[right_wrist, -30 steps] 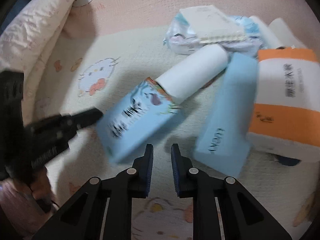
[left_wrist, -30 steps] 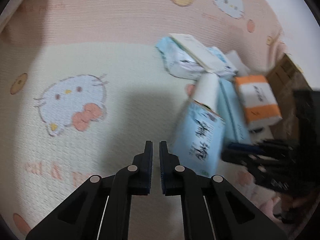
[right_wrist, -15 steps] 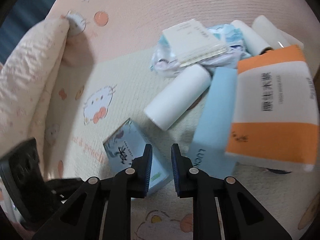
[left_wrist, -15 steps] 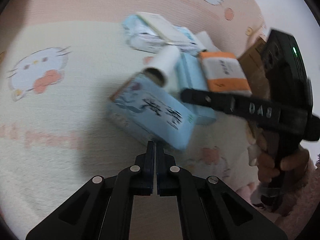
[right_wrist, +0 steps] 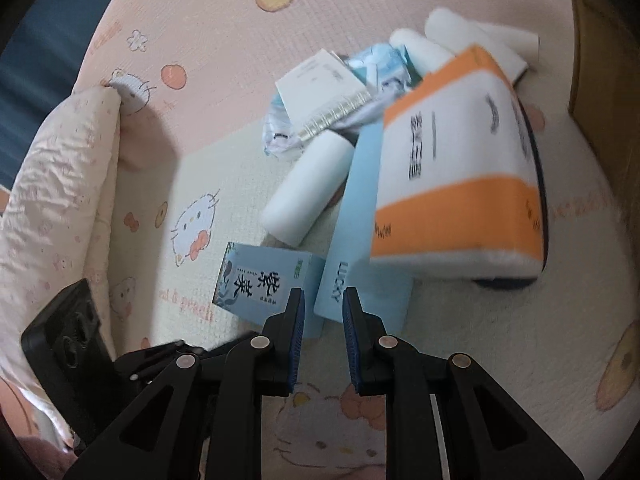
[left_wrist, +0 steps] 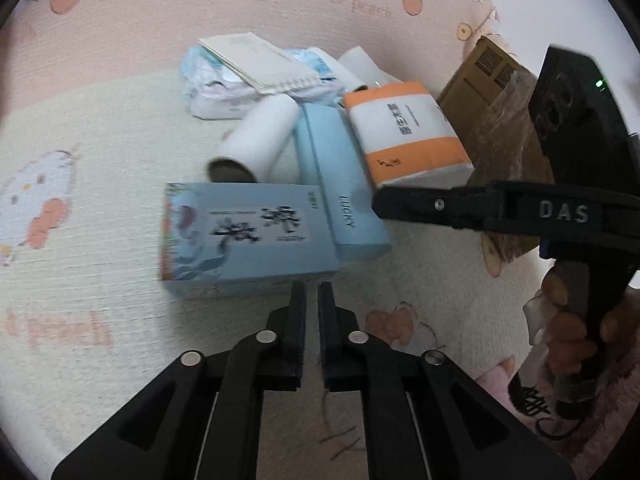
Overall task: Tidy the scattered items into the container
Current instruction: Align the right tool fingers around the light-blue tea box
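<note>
Pale-blue cardboard at far left of the pile: the printed tissue box [left_wrist: 244,236] lies flat on the cartoon-cat mat [left_wrist: 80,288], no longer tilted in the air as it was a second ago; we read this as a drop or a nudge, not a pick. Our left gripper [left_wrist: 312,292] sits just short of the box's near edge; its tongs have gone from pressed together half a second ago to a narrow slit, holding nothing. Next rightward, the white roll [left_wrist: 256,140] lies with its open end toward the box; behind it the spiral notebook [left_wrist: 260,62] rests on a crinkled plastic pack [left_wrist: 208,96]. Then the slim blue LUCKY box [left_wrist: 344,184], touching the printed box's right end; then the orange-and-white tissue pack [left_wrist: 404,136]. Our right gripper [right_wrist: 323,300] hovers over the LUCKY box's near end, tongs moderately apart, empty. Far right, the brown cardboard carton [left_wrist: 492,96], presumably the container; its inside is hidden. We judge nothing stowed yet; the printed box needs a fresh grasp.
</note>
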The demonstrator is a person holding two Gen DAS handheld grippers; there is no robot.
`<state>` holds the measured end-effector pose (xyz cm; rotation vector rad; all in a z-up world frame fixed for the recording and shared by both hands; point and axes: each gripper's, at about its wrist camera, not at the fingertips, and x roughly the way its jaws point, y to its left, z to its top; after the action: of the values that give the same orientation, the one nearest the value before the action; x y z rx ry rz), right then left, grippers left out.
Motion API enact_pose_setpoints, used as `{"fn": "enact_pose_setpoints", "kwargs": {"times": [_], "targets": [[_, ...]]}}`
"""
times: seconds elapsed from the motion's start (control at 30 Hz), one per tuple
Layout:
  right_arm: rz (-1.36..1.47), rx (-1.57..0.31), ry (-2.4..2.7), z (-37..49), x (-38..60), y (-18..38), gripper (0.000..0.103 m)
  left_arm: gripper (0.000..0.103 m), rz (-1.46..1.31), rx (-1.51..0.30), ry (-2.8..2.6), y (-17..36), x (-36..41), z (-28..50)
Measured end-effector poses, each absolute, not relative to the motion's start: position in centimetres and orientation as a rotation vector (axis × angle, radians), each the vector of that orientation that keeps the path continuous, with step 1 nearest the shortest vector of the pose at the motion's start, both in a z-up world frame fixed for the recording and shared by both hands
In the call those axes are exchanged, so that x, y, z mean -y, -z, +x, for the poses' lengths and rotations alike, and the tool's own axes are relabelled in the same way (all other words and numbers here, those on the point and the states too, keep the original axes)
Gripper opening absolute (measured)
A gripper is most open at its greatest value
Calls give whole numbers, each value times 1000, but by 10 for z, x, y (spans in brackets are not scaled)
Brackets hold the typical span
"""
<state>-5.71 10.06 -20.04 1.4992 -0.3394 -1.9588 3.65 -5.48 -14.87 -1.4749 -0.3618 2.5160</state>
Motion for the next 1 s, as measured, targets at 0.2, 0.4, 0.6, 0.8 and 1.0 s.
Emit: {"fn": "enact_pose_setpoints", "kwargs": {"times": [0.2, 0.4, 0.6, 0.8, 1.0], "targets": [[1534, 357, 1891, -53, -91, 212, 35, 40, -1454, 322, -2609, 125, 72, 40], [1465, 413, 1861, -51, -89, 213, 59, 45, -1446, 386, -2651, 122, 93, 21], [1430, 474, 1839, -53, -92, 210, 59, 45, -1486, 426, -2636, 136, 102, 2], [1474, 410, 1851, -44, -89, 211, 50, 45, -1594, 326, -2632, 148, 96, 2], [1512, 361, 1803, -42, -76, 222, 38, 41, -1598, 346, -2604, 153, 92, 7]]}}
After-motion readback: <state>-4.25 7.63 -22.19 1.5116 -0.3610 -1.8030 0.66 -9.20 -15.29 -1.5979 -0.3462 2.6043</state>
